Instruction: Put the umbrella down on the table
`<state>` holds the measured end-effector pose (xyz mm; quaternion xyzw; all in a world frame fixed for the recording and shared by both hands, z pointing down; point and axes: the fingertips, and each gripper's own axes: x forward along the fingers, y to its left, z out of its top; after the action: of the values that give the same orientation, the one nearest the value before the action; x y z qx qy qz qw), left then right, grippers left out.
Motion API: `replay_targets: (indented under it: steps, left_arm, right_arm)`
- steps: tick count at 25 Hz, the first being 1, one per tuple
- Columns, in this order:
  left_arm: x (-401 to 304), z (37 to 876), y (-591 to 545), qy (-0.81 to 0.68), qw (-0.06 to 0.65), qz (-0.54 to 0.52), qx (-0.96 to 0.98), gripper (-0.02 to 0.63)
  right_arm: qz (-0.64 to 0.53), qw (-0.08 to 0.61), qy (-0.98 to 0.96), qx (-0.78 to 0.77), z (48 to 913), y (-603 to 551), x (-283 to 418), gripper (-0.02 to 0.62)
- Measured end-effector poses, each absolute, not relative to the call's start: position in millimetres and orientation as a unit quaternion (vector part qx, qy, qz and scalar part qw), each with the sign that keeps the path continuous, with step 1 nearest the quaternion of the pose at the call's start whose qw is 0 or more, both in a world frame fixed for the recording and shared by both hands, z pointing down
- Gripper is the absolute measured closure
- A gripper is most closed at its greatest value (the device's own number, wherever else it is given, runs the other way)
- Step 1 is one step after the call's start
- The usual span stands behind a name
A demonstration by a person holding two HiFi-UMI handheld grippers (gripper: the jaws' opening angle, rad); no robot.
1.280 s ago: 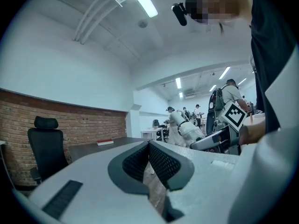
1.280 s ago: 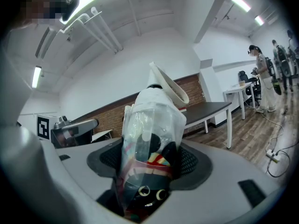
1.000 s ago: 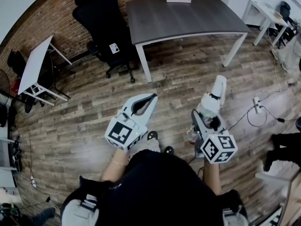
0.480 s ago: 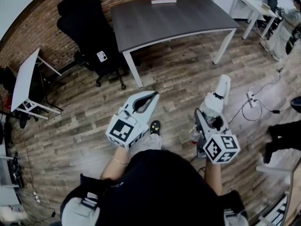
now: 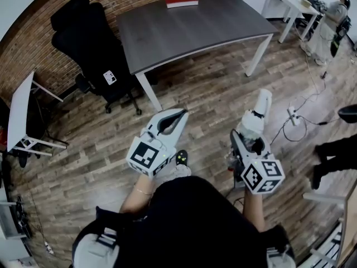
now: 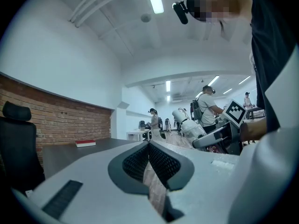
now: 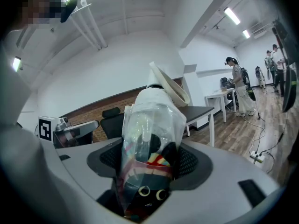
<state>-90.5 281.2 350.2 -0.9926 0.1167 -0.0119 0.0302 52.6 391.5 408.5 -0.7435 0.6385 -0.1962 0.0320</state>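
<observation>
You are at the carry step. Your right gripper (image 5: pixel 247 140) is clamped on the folded, plastic-sleeved umbrella (image 5: pixel 257 108), tip aimed at 12 o'clock. Your left gripper (image 5: pixel 179 116) is closed on nothing, held alongside at 9 o'clock. Next, approach the grey table (image 5: pixel 189 24), well apart at 11 o'clock, and lower the umbrella clear of the red book (image 5: pixel 182 0).

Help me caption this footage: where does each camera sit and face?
Head view: on the person's head, aimed steeply down at the floor; shows left gripper, right gripper, dark torso.
Left gripper view: on that gripper, along its shut, empty jaws toward the grey table.
Right gripper view: on that gripper, along jaws clamped on the wrapped umbrella.
Shared: head and left gripper views both show the red book.
</observation>
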Motion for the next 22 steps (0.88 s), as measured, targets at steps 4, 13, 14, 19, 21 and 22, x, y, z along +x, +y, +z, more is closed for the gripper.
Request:
replay_targets:
  steps: [4,13,14,19,21,22]
  left_arm:
    - [-79.4,352.5,253.7,0.107,0.023,-0.01,-0.994,0.604]
    - [-71.6,362.6,192.4,0.103,-0.008,-0.018,-0.994,0.604]
    - [-70.5,363.6,187.2,0.101,-0.012,-0.021,-0.995,0.604]
    - [-60.8,364.1,163.6,0.085,-0.012,-0.014,-0.996,0.604]
    - [-58.9,367.7,150.8,0.085,-0.018,-0.016,-0.996,0.604]
    - [-57.9,370.6,144.2,0.086,-0.024,-0.021,-0.996,0.604]
  right_arm:
    - [-0.201,0.025,0.631,-0.749,408.4,367.1,61.4,0.305]
    - [-0.205,0.013,0.616,-0.76,406.9,319.5,69.2,0.305]
    - [-0.206,0.015,0.614,-0.761,406.6,315.0,69.8,0.305]
    - [-0.21,0.021,0.603,-0.769,405.1,293.4,77.9,0.305]
    - [-0.21,0.019,0.599,-0.772,405.9,284.6,82.0,0.305]
    - [-0.21,0.018,0.597,-0.774,405.7,280.3,83.9,0.305]
